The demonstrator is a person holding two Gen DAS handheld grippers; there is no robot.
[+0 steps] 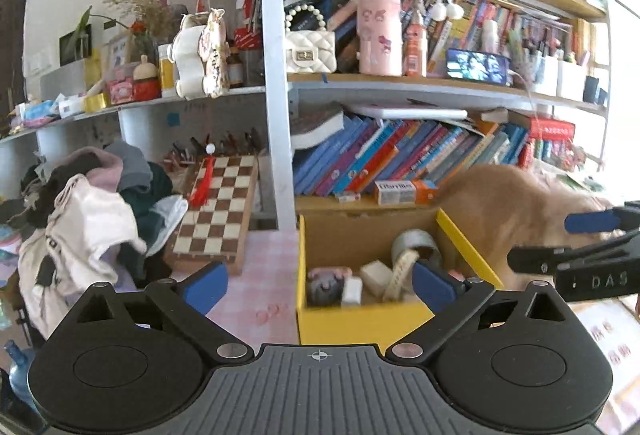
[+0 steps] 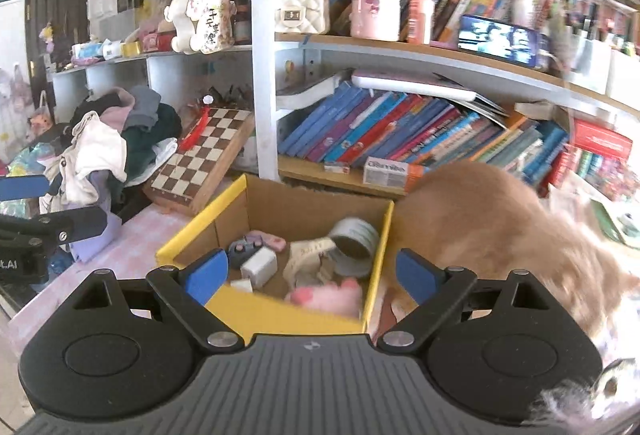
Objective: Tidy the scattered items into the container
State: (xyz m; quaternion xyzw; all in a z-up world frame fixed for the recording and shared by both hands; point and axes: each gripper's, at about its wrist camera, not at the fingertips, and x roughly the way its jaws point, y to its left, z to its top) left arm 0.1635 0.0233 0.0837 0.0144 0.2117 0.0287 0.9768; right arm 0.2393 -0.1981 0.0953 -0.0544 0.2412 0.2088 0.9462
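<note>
1. Left wrist view: looking forward and slightly downward along the left gripper (image 1: 320, 285), from close above the pink checked tabletop (image 1: 260, 275); facing the bookshelf (image 1: 400, 155), with the yellow-rimmed cardboard box (image 1: 360, 319) just ahead, right of centre.
2. Right wrist view: looking forward and downward along the right gripper (image 2: 312, 275), from close behind the same cardboard box (image 2: 280, 311); facing the same bookshelf (image 2: 400, 139), seen a little more from the right.
3. Sharing between both views: box, bookshelf, chessboard (image 1: 218, 207), clothes pile (image 1: 88, 211).
4. Catching each other: right gripper entering at the left view's right edge; left gripper entering at the right view's left edge.
</note>
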